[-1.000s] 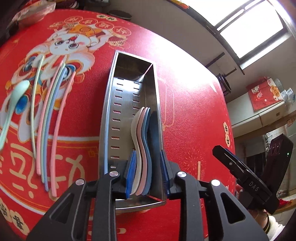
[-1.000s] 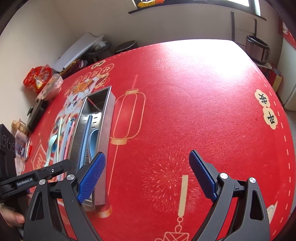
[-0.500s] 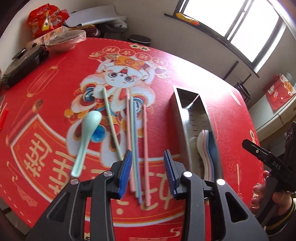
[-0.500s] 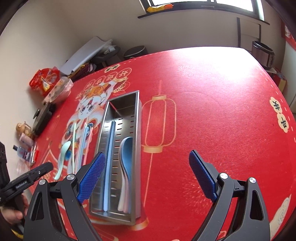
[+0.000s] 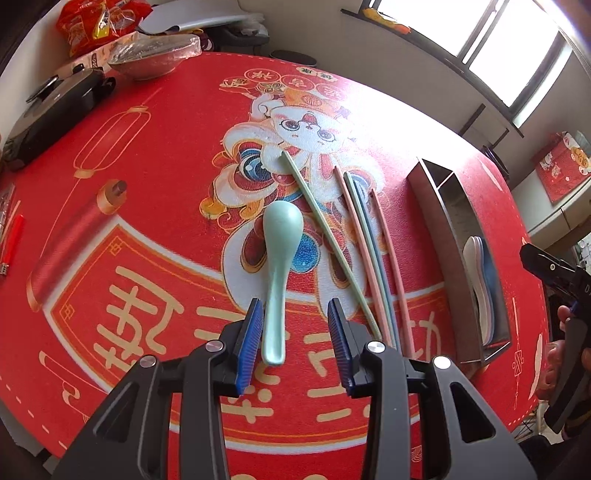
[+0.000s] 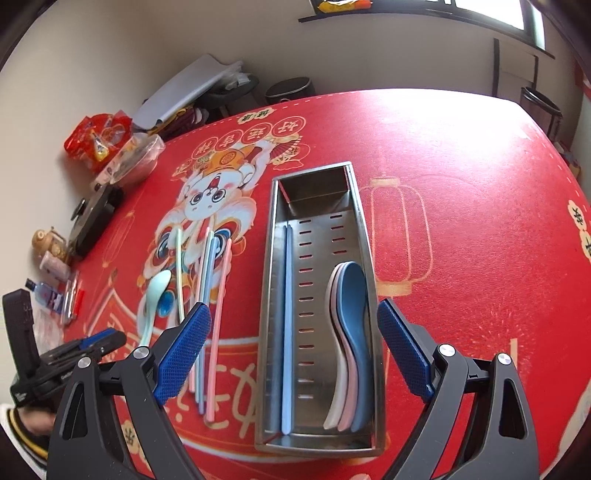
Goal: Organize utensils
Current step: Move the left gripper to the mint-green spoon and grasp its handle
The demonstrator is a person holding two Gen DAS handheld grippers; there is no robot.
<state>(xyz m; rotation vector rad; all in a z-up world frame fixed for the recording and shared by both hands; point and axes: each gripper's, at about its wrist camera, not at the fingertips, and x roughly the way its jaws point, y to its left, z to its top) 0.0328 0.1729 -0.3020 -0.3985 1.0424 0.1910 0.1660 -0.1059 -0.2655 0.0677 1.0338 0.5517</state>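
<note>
A mint-green spoon (image 5: 280,236) lies on the red tablecloth, handle toward me. My left gripper (image 5: 295,314) is open, and the end of the handle sits between its fingers, close to the left pad, with no grip showing. Several pastel chopsticks (image 5: 365,251) lie to the right of the spoon. A steel utensil tray (image 6: 267,295) holds three stacked spoons (image 6: 351,332) on its right side and pale blue chopsticks (image 6: 287,314) on its left. My right gripper (image 6: 293,310) hangs wide open over the tray with nothing in it.
A dark pan (image 5: 55,110), a covered bowl (image 5: 155,55) and red snack bags (image 5: 99,26) crowd the table's far left edge. Small bottles and a red-handled tool (image 6: 70,299) lie along the left side. The tablecloth (image 6: 461,221) right of the tray is bare.
My left gripper left the tray, swung left across the chopsticks to the green spoon's handle, and its jaws widened. The right gripper shifted left until the tray lay under it.
</note>
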